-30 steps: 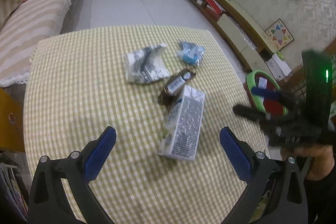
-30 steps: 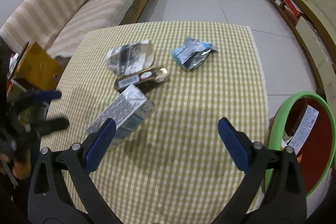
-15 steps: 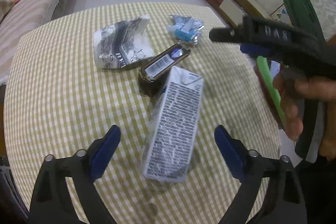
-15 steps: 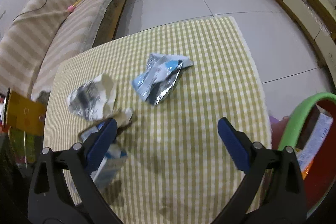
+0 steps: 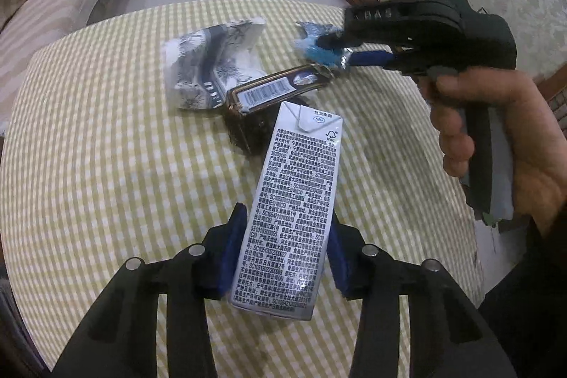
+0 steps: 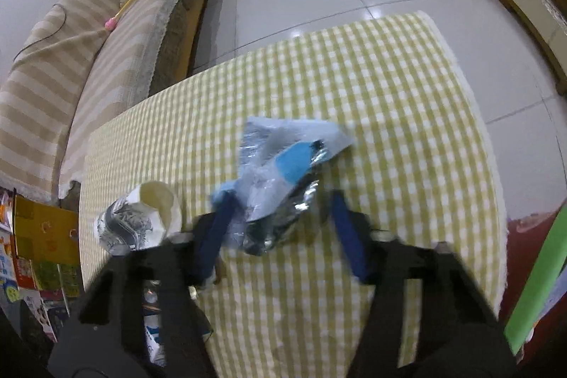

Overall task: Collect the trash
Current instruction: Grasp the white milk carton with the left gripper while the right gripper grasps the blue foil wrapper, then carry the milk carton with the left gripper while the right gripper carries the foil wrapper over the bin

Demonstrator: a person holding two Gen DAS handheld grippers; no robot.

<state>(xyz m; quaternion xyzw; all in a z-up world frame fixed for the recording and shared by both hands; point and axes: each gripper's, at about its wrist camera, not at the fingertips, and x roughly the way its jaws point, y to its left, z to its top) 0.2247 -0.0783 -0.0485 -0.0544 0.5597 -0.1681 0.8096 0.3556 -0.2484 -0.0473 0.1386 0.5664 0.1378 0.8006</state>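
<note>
On the checked tablecloth point(image 5: 106, 165), a milk carton point(image 5: 294, 211) is pinched on both sides by the blue pads of the left gripper point(image 5: 287, 254), whose jaws have just been closing. The right gripper point(image 6: 280, 229), held in a hand point(image 5: 496, 137), has also just been closing around a blue foil wrapper point(image 6: 283, 172); whether it is pressed yet cannot be told. A crumpled white bag point(image 5: 212, 66) and a dark wrapper point(image 5: 269, 94) are left lying between them.

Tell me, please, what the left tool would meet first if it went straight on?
The carton already between its pads; beyond that, probably the dark wrapper, though depth is unclear.
</note>
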